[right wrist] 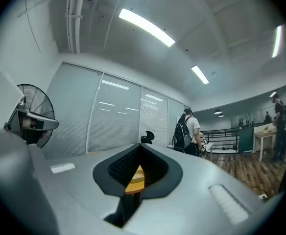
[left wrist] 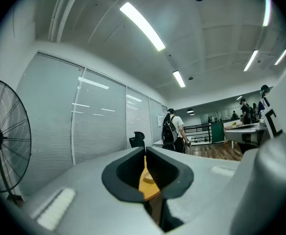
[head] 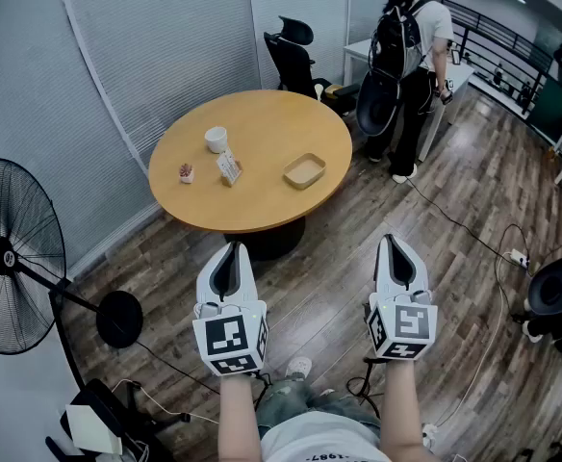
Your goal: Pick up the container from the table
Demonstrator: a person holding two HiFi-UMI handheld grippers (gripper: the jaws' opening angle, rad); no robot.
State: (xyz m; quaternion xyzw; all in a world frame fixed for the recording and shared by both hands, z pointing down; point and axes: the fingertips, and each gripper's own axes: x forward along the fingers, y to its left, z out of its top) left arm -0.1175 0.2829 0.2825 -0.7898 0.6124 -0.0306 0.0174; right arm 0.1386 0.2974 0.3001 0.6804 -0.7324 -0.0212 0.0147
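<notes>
A shallow tan container [head: 304, 171] lies on the right half of a round wooden table [head: 262, 205], well ahead of me. My left gripper [head: 231, 248] and right gripper [head: 391, 241] are held side by side over the floor, short of the table's near edge. Both point toward the table. Each pair of jaws is shut with nothing between them. The left gripper view shows the container [left wrist: 147, 177] as a small pale shape through the narrow slit of its jaws. In the right gripper view only a sliver of the table [right wrist: 132, 181] shows.
On the table's left half are a white cup [head: 217, 140], a small card stand [head: 228, 167] and a small reddish item [head: 186, 172]. A standing fan [head: 12, 258] is at the left. A black office chair [head: 293, 56] and a person with a backpack [head: 406, 56] are behind the table. Cables lie on the floor.
</notes>
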